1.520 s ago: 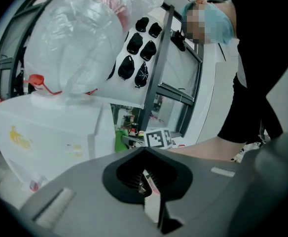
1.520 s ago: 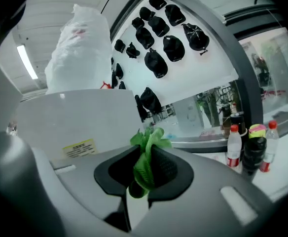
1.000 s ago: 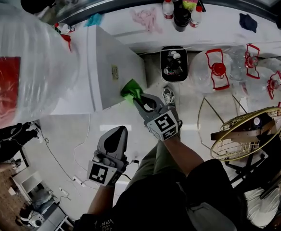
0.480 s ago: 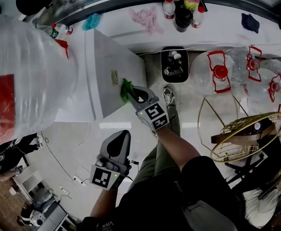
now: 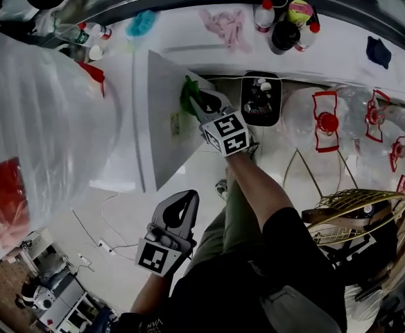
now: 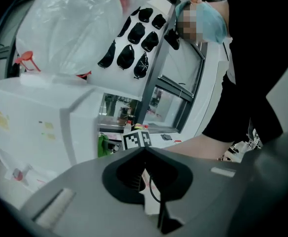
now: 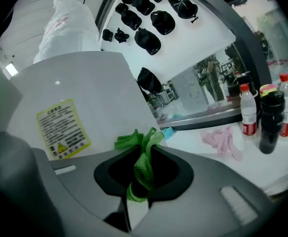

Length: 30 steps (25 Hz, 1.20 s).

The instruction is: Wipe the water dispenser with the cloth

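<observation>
Between the closed jaws of the right gripper point(image 7: 146, 148) a green cloth point(image 7: 129, 141) is clamped. Its loose folds are pressed to the white side of the dispenser point(image 5: 162, 144), near a yellow label point(image 7: 63, 128). In the head view this gripper is seen high on that side, close to its top edge. A large jug point(image 5: 39, 109) is seated on the dispenser. The left gripper point(image 5: 184, 201) is held low, well apart from the dispenser, jaws together with nothing between them. Bottles point(image 5: 288, 21) and a pink rag point(image 5: 227, 25) are seen on the ledge beyond.
</observation>
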Available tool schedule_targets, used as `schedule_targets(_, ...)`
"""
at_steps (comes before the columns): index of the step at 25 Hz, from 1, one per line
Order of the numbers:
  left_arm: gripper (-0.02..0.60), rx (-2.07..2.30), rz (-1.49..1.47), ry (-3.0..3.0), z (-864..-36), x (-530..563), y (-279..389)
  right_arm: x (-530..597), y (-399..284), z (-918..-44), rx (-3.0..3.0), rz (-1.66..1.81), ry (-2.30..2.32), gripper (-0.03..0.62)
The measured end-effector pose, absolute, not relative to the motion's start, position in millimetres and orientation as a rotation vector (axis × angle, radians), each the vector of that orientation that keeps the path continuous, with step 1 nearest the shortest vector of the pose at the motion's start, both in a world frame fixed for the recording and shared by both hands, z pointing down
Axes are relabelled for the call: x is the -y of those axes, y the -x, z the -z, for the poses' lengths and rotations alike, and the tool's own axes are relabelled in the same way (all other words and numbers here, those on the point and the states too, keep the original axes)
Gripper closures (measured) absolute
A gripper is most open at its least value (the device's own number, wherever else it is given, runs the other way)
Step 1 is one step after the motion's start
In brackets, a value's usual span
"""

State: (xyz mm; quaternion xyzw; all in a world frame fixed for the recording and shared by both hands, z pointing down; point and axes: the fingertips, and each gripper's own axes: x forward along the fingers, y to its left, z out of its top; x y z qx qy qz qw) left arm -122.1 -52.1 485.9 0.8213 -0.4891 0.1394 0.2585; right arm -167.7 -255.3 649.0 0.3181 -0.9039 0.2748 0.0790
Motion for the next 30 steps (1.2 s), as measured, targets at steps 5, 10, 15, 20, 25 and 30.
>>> schedule_targets(5,0.58,1.334,-0.393,-2.193,-493,60,122,306,168,-655,2.682,-0.834,-1.017,0.526)
schedule_targets(10,0.58,1.353,-0.395,-2.171,-496,64,126,342,166,-657,2.658,-0.808,-1.068,0.526)
schedule_targets(15,0.58,1.363,-0.402,-2.184,-493,60,131,341,152,-650,2.661,-0.82,-1.124,0.526)
schedule_targets(20,0.58,1.364,-0.399,-2.223,-486,51,133,300,128,-641,2.678,-0.862,-1.165,0.526)
schedule_targets(25,0.58,1.351,-0.398,-2.255,-482,29,127,224,106,-644,2.677,-0.955,-1.168,0.528)
schedule_targets(30,0.58,1.325,-0.415,-2.277,-483,4,118,140,99,-671,2.596,-1.129,-1.136,0.527)
